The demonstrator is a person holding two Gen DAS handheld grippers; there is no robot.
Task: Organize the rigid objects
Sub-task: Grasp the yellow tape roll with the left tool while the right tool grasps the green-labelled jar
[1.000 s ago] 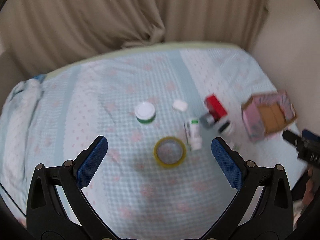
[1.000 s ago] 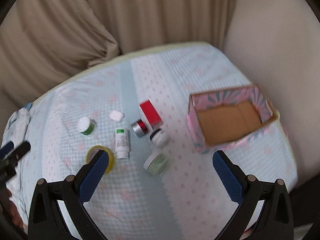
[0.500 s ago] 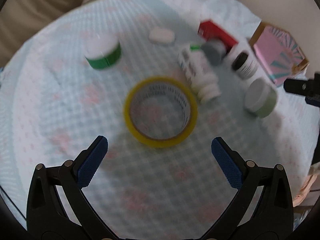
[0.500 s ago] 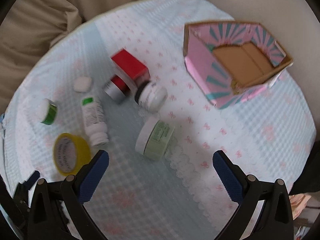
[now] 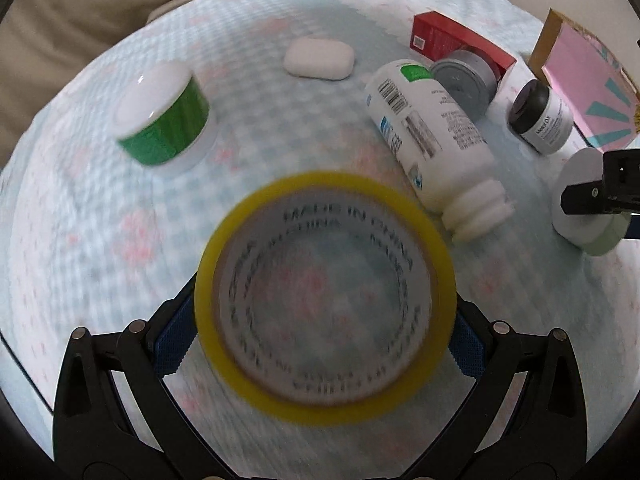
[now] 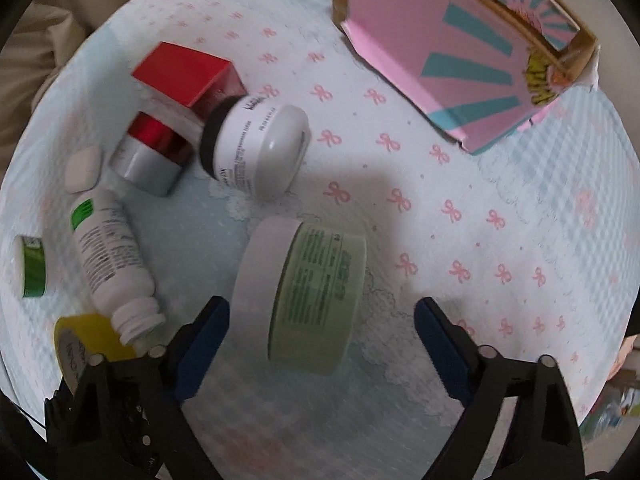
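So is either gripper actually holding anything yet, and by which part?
Neither holds yet. The left gripper straddles the yellow tape roll; the right gripper, jaws closing, brackets the pale green jar lying sideways.

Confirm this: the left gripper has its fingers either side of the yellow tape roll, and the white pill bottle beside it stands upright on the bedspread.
Not quite. The white pill bottle lies on its side, cap end toward the camera, as the left wrist view shows. The rest holds: the left gripper has its fingers either side of the yellow tape roll on the bedspread.
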